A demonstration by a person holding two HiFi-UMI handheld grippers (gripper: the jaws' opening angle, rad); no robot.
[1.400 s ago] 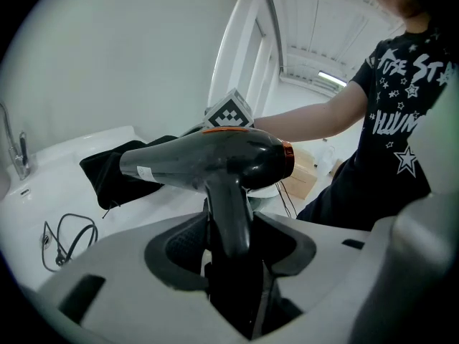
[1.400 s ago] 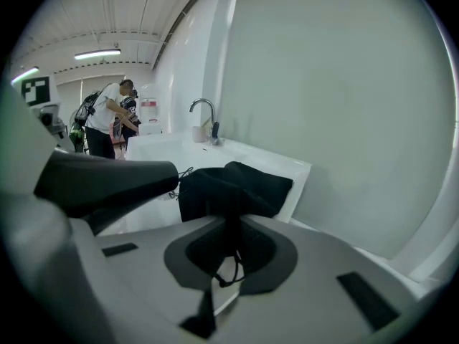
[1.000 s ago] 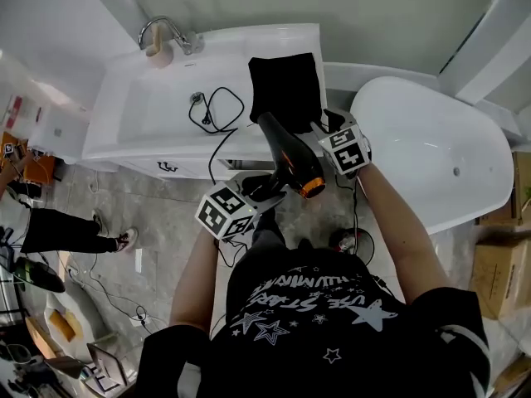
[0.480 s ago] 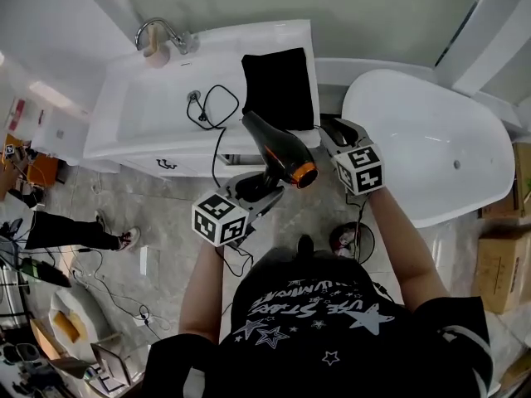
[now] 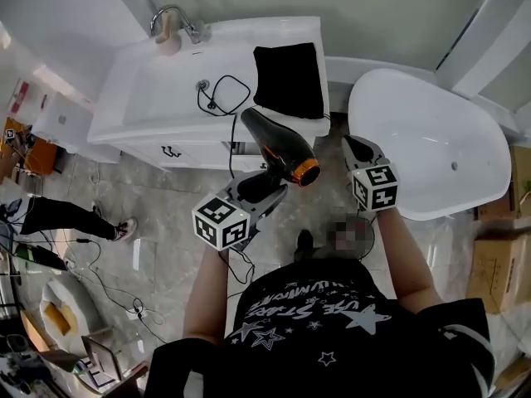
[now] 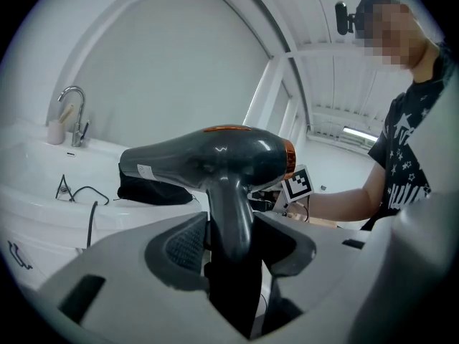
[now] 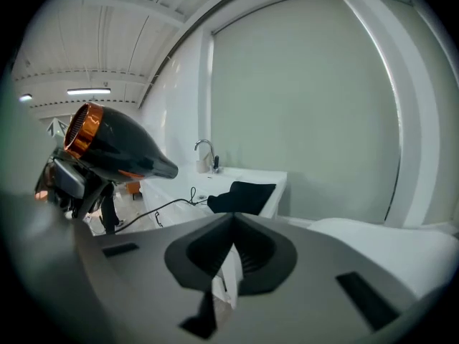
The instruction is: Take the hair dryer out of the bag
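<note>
The black hair dryer [image 5: 278, 146] with an orange rear ring is in the air in front of the sink counter. My left gripper [image 5: 270, 191] is shut on its handle [image 6: 228, 213], and the barrel [image 6: 193, 160] lies crosswise above the jaws. Its black cord [image 5: 220, 98] trails over the counter. The black bag [image 5: 289, 79] lies flat on the counter's right end, apart from the dryer. My right gripper [image 5: 357, 148] hangs to the right of the dryer, shut with nothing held. From the right gripper view, the dryer [image 7: 115, 149] is off to the left and the bag [image 7: 240, 196] ahead.
A white sink basin [image 5: 149, 98] with a chrome faucet [image 5: 170, 19] fills the counter's left. A white bathtub [image 5: 431, 139] stands to the right. Cardboard boxes [image 5: 498, 272] sit at the far right, and cables and clutter [image 5: 50, 305] lie on the floor at left.
The left gripper carried the dryer back from the bag and slightly left. The right gripper drew away from the dryer and bag toward the tub side.
</note>
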